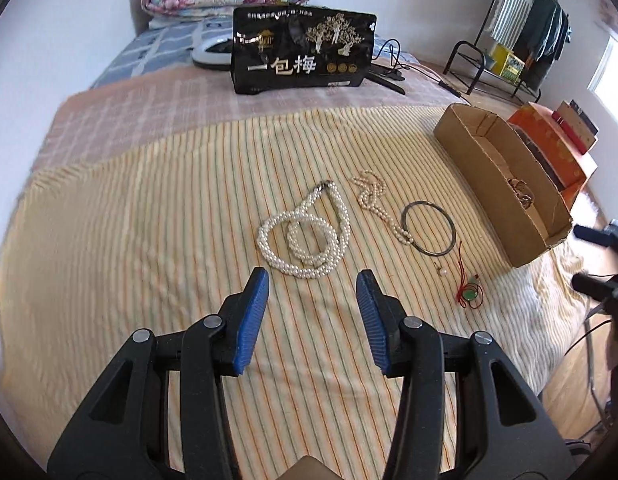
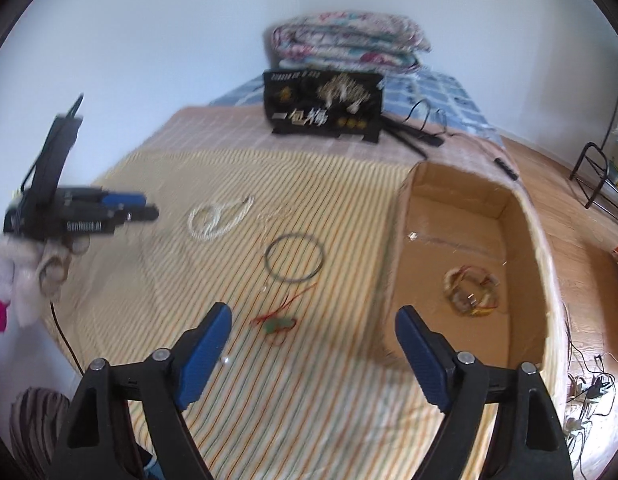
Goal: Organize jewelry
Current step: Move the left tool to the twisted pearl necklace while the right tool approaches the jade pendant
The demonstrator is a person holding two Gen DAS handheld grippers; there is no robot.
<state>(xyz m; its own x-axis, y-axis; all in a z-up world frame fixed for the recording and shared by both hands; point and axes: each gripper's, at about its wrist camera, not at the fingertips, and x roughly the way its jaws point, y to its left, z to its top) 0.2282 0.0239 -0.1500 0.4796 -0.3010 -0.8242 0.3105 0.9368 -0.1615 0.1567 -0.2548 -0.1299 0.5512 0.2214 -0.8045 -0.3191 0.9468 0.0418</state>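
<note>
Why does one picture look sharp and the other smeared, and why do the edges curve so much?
Left wrist view: crisp, the pearl necklace and metal bangle clearly outlined. Right wrist view: motion-blurred, so the bangle and green pendant look soft. Both use fisheye lenses, bending the striped blanket and cardboard box, with dark corners.

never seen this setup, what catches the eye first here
The coiled pearl necklace on the striped bedspread, just ahead of the open left gripper. To its right lie a thin metal bangle and a green pendant on red cord, with the cardboard box beyond them.
</note>
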